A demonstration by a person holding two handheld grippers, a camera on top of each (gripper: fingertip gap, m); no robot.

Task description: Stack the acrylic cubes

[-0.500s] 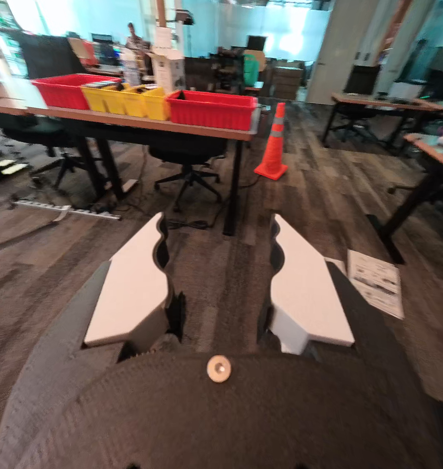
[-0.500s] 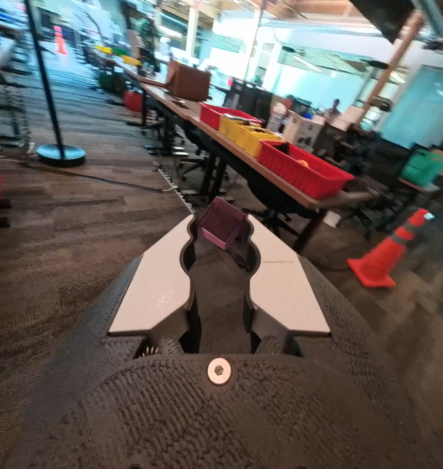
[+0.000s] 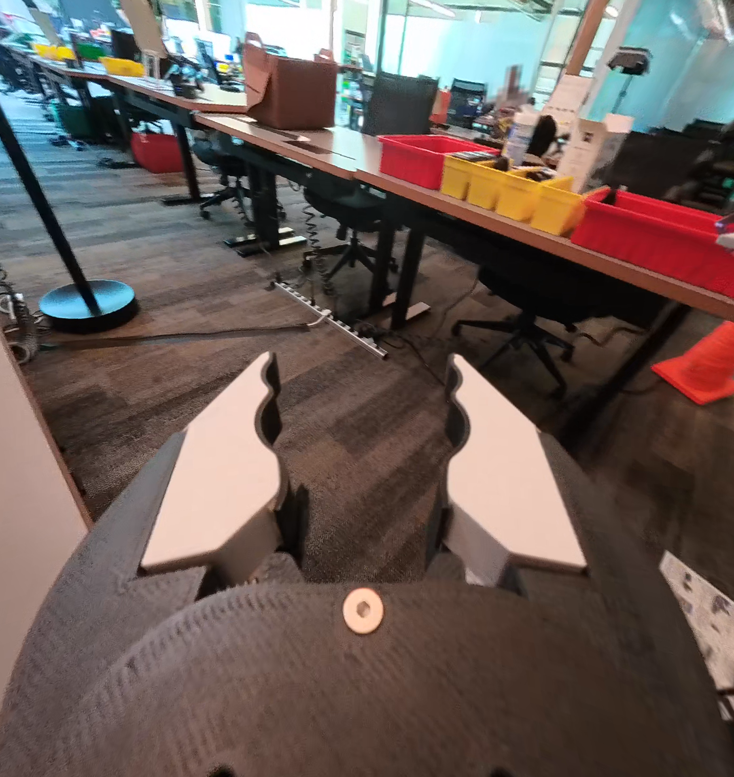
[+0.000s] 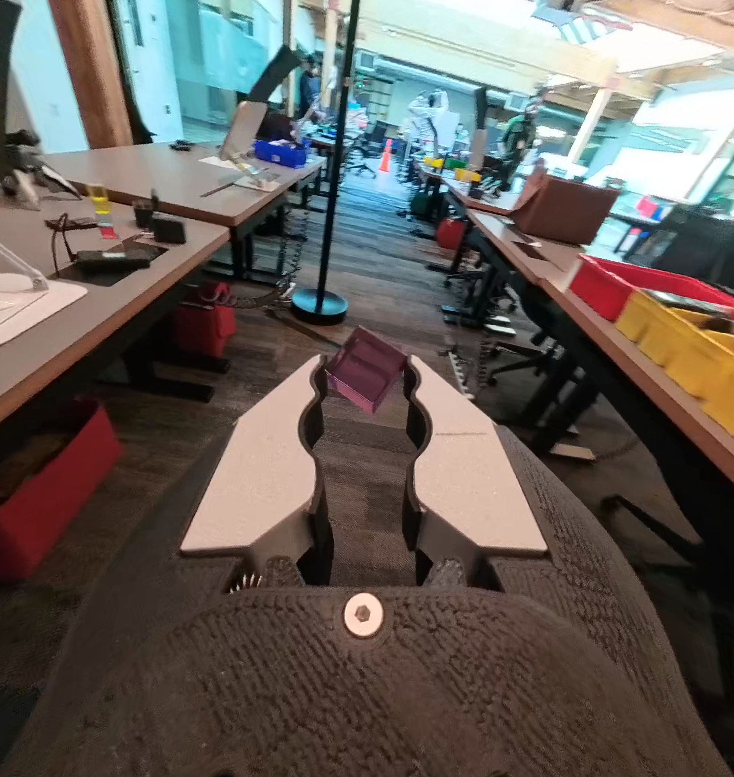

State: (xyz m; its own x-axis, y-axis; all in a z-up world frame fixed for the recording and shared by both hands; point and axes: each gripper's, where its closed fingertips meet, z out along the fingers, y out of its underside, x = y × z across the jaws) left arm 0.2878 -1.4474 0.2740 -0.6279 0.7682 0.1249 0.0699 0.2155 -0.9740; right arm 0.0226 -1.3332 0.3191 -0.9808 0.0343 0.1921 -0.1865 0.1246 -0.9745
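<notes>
**Purple box held by its corners, high above the floor**

The right claw is closed to a narrow gap on a small purple box, open-topped and translucent. The box sits only at the very fingertips and is tilted, one lower corner hanging below them. With so little of it caught, and caught on a slant, it could well twist or slip out if the hand jolts. It would then drop to the carpeted floor rather than onto any surface. The picture is somewhat blurred, so how firmly the pads bear on it is hard to judge.

The left claw stands wide with only carpet between its fingers, so it gives the box no support.

Both claws are held level above the floor, pointing forward and slightly down along the aisle. The right one faces a black pole stand, with the surface carrying red and yellow bins to its right.
</notes>
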